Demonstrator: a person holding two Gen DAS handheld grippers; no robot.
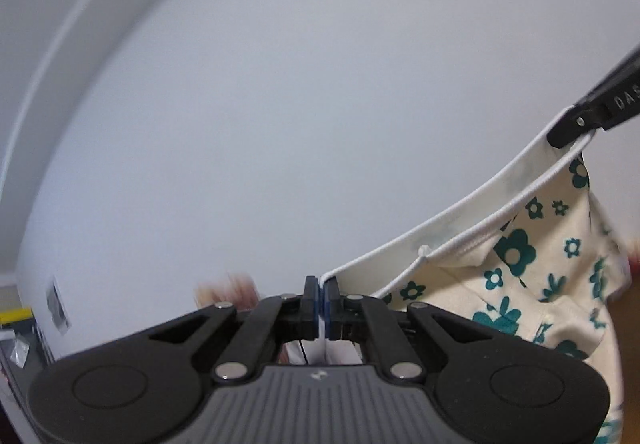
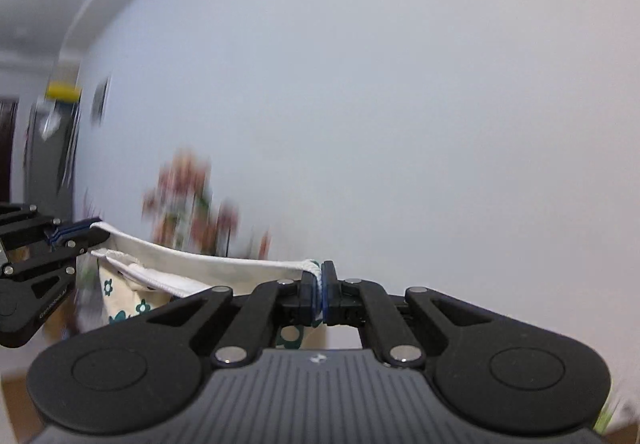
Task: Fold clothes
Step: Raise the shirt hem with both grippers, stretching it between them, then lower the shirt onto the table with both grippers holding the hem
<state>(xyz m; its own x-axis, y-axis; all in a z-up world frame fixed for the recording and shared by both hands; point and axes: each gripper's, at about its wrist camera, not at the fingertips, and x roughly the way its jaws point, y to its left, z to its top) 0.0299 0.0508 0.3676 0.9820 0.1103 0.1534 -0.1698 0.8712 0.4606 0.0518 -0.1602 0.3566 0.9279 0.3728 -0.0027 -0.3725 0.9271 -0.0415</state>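
The left gripper (image 1: pixel 321 298) and right gripper (image 2: pixel 321 290) are each pinching one end of the floral garment's (image 1: pixel 532 256) hem, which is stretching level between them, seemingly airborne.

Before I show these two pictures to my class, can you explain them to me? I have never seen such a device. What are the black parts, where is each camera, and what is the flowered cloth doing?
No robot here: a person holds a two-finger clamp tool in each hand, with a camera on each looking along the fingers. One picture is from the left tool, one from the right. The left gripper is shut on the white-trimmed edge of a cream garment printed with green flowers. The right gripper is shut on the same edge further along. Each tool also appears at the side of the other's picture. The garment hangs between them in the air, before a plain wall. No table is visible, only blurred flowers behind.
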